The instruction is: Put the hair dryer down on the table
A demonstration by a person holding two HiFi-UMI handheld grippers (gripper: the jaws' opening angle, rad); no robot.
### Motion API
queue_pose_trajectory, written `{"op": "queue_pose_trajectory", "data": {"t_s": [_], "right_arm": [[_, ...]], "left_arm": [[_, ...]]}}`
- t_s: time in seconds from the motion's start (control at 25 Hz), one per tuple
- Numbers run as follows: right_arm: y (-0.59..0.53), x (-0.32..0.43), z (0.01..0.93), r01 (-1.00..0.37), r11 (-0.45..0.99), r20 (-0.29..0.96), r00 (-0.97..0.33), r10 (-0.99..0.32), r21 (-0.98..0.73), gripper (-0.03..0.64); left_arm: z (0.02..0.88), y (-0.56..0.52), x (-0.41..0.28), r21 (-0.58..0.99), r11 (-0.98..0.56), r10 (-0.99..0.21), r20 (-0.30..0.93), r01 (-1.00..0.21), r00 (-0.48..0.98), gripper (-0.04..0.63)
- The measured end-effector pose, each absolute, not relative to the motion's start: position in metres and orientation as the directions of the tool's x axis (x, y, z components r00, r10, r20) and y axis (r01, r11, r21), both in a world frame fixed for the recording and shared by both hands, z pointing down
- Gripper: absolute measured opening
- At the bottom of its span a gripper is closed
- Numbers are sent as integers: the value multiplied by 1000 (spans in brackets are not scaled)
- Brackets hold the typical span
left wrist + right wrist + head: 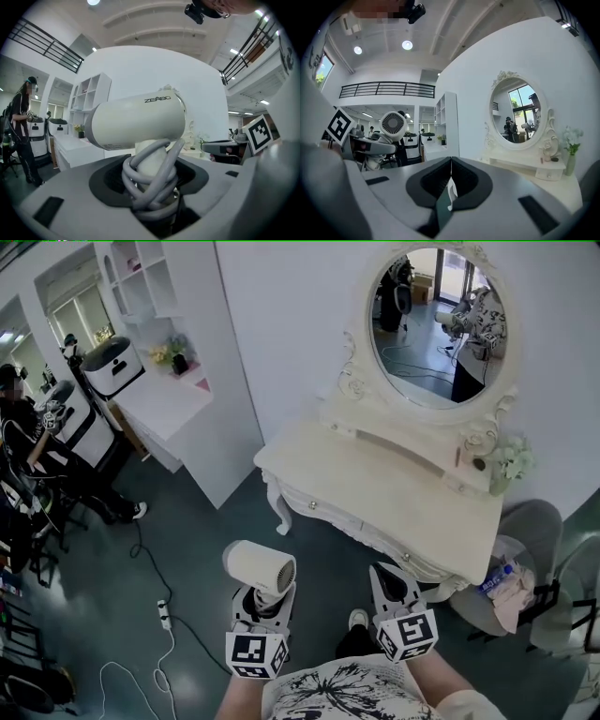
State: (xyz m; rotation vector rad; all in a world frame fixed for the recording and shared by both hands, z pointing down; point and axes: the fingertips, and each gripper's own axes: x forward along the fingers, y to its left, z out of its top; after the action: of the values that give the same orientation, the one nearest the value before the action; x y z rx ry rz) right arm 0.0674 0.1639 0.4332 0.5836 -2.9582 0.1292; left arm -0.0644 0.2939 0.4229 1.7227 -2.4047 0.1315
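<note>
White walls point(281, 315); dark teal floor point(187, 549); an oval mirror point(436, 324) tops the cream dressing table point(394, 493); white shelves point(141, 287) at left.

The lower handle of the hair dryer point(136, 124) is hidden by the cord point(157, 187) wound around it and by the fingers point(65, 197) of the left gripper point(152, 180). The small things point(473, 463) at the far right of the tabletop point(375, 493) are too small to be told. A chair point(586, 568) at the right and a person point(19, 442) at the far left are cut off by the picture's edges.
</note>
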Motion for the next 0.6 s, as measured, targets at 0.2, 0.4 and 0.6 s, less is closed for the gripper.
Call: {"op": "queue_pose_trajectory", "data": {"t_s": [0.2, 0.4, 0.6], "right_arm": [[83, 33, 422, -349, 936, 117, -933, -342, -47, 18], [-1, 13, 422, -354, 934, 114, -931, -347, -49, 18], [-62, 5, 432, -390, 919, 141, -914, -379, -56, 18]], "left_arm": [[410, 209, -94, 31, 335, -929, 179, -942, -324, 256], [411, 121, -114, 19, 311, -937, 174, -950, -304, 256], [420, 51, -131, 39, 274, -946, 187, -961, -263, 256]]}}
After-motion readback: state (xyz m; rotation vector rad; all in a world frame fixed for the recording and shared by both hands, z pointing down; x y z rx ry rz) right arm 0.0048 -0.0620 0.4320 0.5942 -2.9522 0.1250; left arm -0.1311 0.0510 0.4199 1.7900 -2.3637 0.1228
